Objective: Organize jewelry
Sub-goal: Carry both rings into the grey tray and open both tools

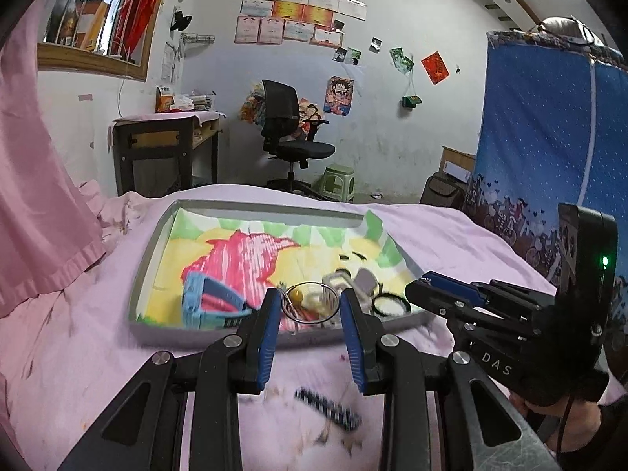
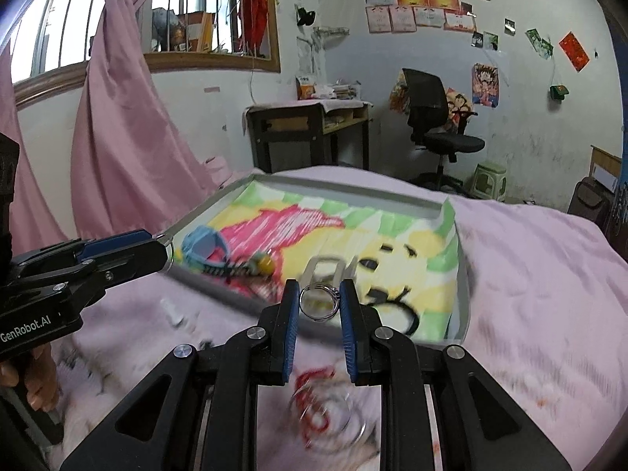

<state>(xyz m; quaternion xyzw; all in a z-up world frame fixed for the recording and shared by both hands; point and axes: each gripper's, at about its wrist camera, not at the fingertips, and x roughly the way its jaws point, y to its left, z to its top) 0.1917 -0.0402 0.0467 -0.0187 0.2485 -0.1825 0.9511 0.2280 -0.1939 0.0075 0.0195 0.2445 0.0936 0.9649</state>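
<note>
My left gripper (image 1: 311,303) is shut on a large silver hoop (image 1: 310,303) and holds it over the near edge of the grey tray (image 1: 157,243). My right gripper (image 2: 318,300) is shut on a small silver ring (image 2: 318,301) above the tray's near rim (image 2: 463,306). The tray is lined with a bright cartoon cloth and holds a blue watch (image 1: 204,300), a yellow bead (image 2: 263,263), a black band (image 2: 396,314) and a silver buckle (image 2: 325,267). A red bracelet (image 2: 316,396) and a clear ring lie blurred on the bed below my right gripper.
The tray lies on a pink bedsheet (image 1: 78,345). A dark striped strip (image 1: 327,408) lies on the sheet under my left gripper. A small white piece (image 2: 172,312) lies on the sheet. A pink curtain (image 2: 117,149) hangs to the left; desk and office chair (image 1: 290,133) stand beyond.
</note>
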